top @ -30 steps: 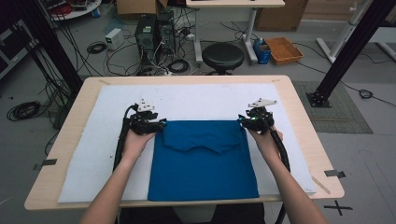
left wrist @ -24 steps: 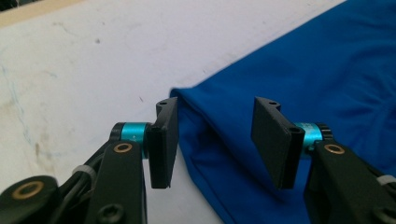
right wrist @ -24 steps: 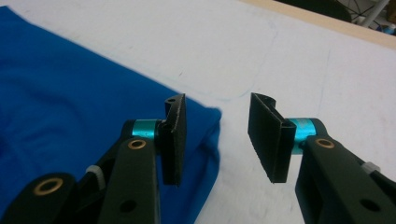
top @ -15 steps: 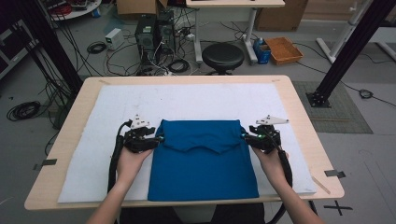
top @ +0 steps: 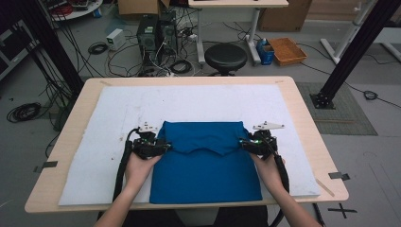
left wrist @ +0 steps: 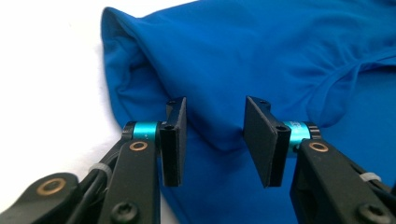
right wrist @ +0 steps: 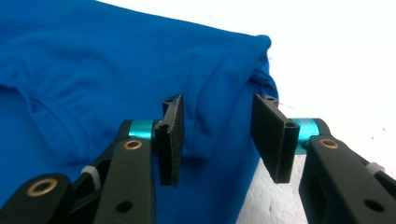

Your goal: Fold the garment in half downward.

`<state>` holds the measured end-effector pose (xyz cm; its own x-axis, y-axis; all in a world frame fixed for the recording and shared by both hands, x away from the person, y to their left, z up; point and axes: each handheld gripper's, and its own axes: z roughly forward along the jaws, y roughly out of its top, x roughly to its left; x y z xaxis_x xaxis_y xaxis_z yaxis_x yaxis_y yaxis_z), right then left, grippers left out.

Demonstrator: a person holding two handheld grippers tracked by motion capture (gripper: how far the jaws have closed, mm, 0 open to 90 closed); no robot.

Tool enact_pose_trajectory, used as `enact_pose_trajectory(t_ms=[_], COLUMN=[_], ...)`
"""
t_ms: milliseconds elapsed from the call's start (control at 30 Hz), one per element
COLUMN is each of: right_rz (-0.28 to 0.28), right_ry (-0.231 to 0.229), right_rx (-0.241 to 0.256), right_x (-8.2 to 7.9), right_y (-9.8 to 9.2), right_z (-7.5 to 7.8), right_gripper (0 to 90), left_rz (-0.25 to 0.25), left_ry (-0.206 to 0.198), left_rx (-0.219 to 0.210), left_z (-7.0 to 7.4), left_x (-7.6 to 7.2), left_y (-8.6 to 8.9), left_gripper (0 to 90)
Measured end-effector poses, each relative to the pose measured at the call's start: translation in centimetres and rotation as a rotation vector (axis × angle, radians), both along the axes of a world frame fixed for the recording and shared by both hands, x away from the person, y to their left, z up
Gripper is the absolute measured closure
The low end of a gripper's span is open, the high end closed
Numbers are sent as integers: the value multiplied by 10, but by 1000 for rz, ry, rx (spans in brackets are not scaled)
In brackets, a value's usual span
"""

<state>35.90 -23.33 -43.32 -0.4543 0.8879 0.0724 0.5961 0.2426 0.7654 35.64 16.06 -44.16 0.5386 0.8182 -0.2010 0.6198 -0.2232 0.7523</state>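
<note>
A blue garment [top: 205,161] lies folded on the white mat [top: 113,113], its top part turned down toward the person. My left gripper [top: 163,145] rests at the garment's left edge, jaws open, with the folded blue cloth [left wrist: 219,70] lying between and beyond them. My right gripper [top: 244,143] sits at the right edge, also open, and the fold's corner [right wrist: 224,74] lies just past its jaws. Neither gripper pinches the cloth.
The mat covers a wooden table [top: 302,113]. Bare white mat stretches behind the garment and to both sides. On the floor beyond the table stand a black stool [top: 225,56], computer cases [top: 153,33], cables and an orange tray [top: 287,50].
Both grippers moved toward the person, drawing the garment's top edge down into a fold. Their jaws now stand open.
</note>
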Motion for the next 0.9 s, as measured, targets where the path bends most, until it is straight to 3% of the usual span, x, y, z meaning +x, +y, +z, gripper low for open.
enact_pose_trajectory(t_ms=[167, 267, 367, 433, 500, 600, 900], right_rz=[-8, 2, 28, 51, 65, 78, 87], right_ry=[-4, 17, 37, 35, 17, 15, -21], right_rx=[19, 12, 4, -9, -22, -26, 15], right_x=[-2, -1, 0, -1, -2, -4, -11], right_y=[-2, 0, 4, 6, 8, 8, -1], right_z=[-3, -5, -8, -7, -6, -3, 13], right_gripper=[549, 581, 689, 794, 869, 882, 884], left_rz=[-8, -4, -28, -37, -40, -44, -69], left_ry=[9, 33, 27, 23, 13, -2, -10], left_rx=[-20, -17, -3, -17, -13, -15, -81], left_z=[2, -2, -3, -3, -2, 1, 18], left_x=[-2, 0, 0, 0, -1, -2, -10], left_y=[-2, -4, -5, -6, -7, -5, 4], left_gripper=[589, 591, 743, 833, 852, 858, 857])
